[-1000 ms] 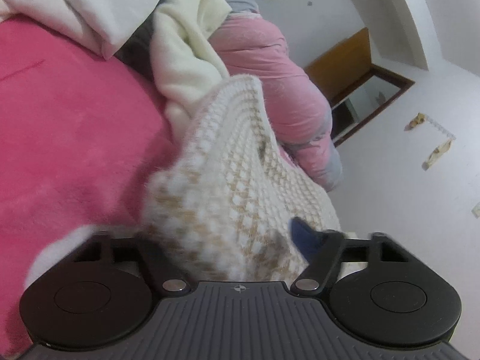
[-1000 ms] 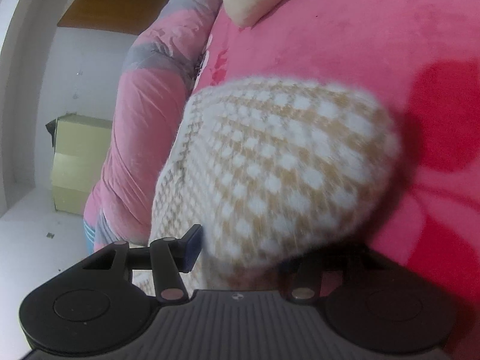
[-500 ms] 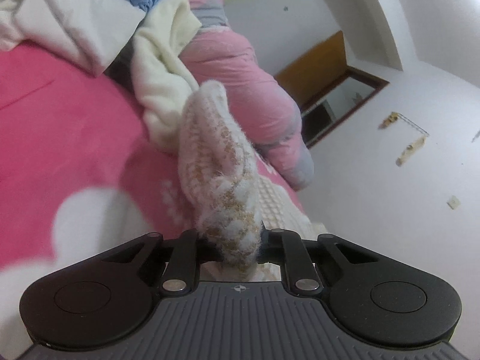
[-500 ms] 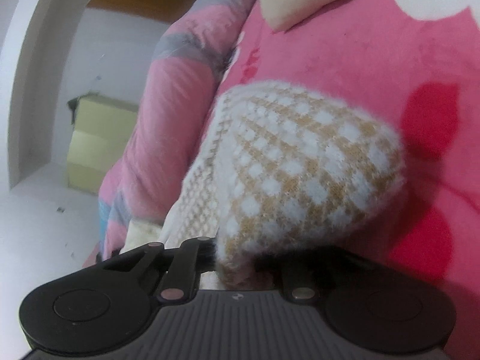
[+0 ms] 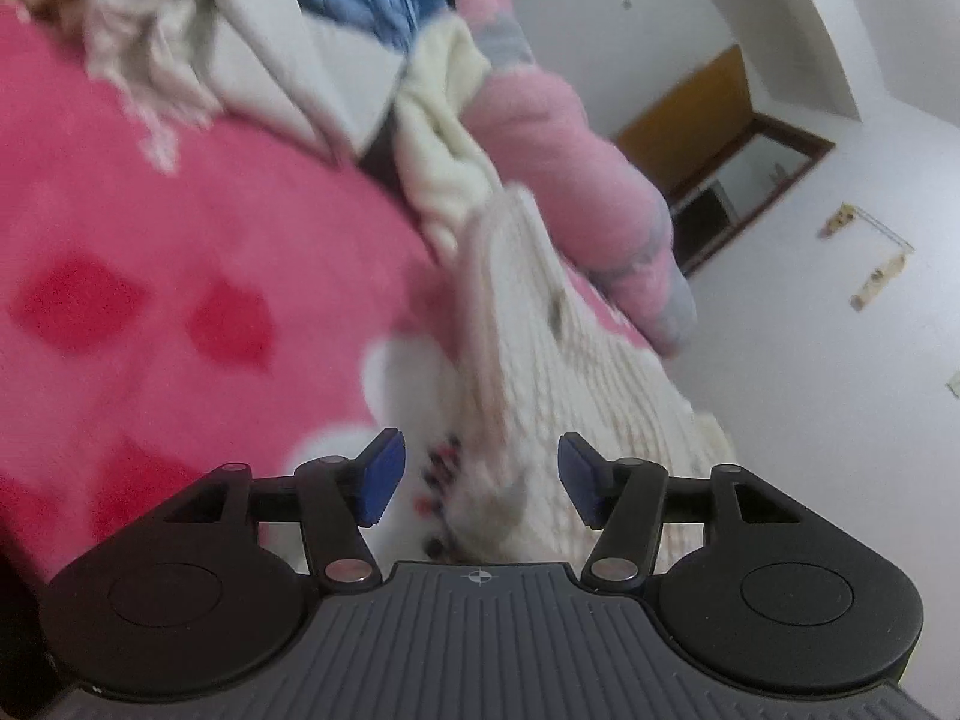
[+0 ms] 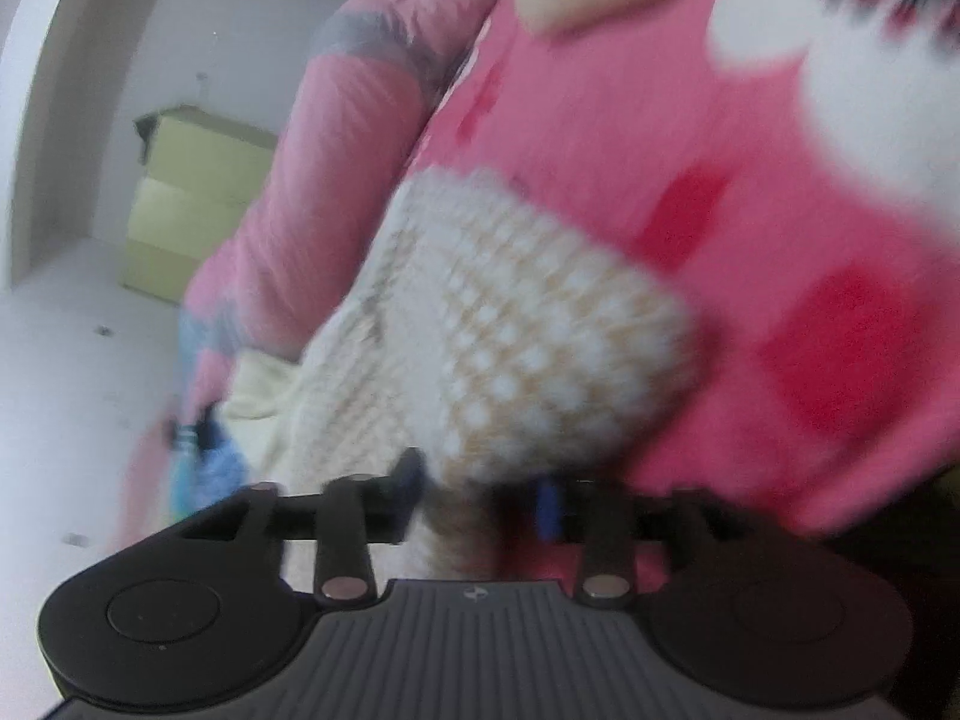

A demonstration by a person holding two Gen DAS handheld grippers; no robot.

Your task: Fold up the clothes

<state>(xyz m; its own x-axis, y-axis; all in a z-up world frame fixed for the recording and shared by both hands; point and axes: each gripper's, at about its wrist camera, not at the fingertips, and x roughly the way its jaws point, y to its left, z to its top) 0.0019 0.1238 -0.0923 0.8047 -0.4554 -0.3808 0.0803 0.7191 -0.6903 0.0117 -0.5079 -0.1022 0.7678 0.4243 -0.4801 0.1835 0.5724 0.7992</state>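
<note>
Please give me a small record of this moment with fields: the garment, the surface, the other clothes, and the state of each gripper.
garment: cream-and-tan knitted sweater, lying folded over on the blanket
surface: pink blanket with red and white patches
other clothes: pile of white, cream and blue items at the far end
left gripper: jaws just opened, pads clear of the sweater
right gripper: jaws just opened, sweater edge between them

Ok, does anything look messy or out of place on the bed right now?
Yes. The knit sweater isn't flat: a fold stands up as a ridge in front of the open left gripper. Behind it, unfolded clothes lie heaped on the pink blanket. The frames are blurred, so finer detail can't be judged.
</note>
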